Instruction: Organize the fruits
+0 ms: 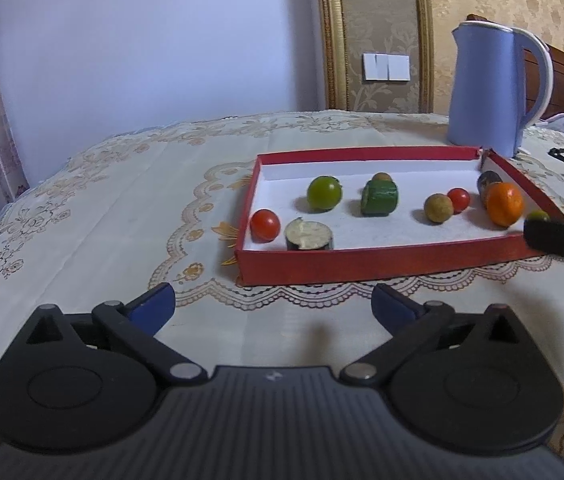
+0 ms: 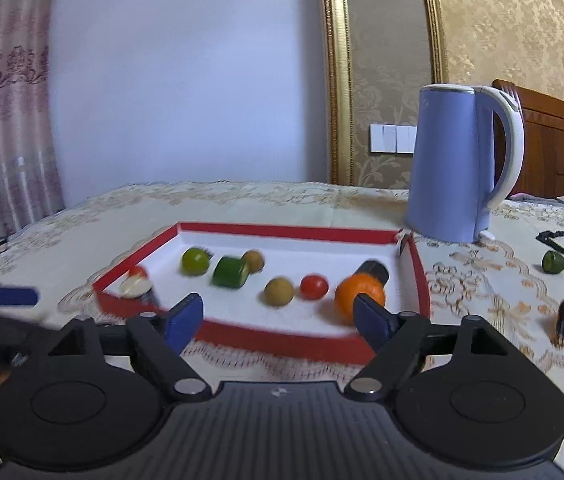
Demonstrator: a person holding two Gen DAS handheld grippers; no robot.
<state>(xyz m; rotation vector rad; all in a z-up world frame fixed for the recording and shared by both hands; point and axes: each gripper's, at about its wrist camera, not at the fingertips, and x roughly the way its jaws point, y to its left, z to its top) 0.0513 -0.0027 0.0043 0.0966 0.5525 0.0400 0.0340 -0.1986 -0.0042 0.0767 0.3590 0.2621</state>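
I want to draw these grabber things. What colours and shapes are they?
Both look the same. The left gripper and right gripper each have a black ribbed body with a tiny pale logo, two big round black discs, black link bars with silver rivets, and blue fingers at the tips. No cables or sleeves show.

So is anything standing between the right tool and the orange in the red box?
Only the box's near wall. The right tool is open and empty just outside it, and the orange sits right behind that wall near the box's right end. The right fingertip overlaps the orange in this view; contact can't be judged.
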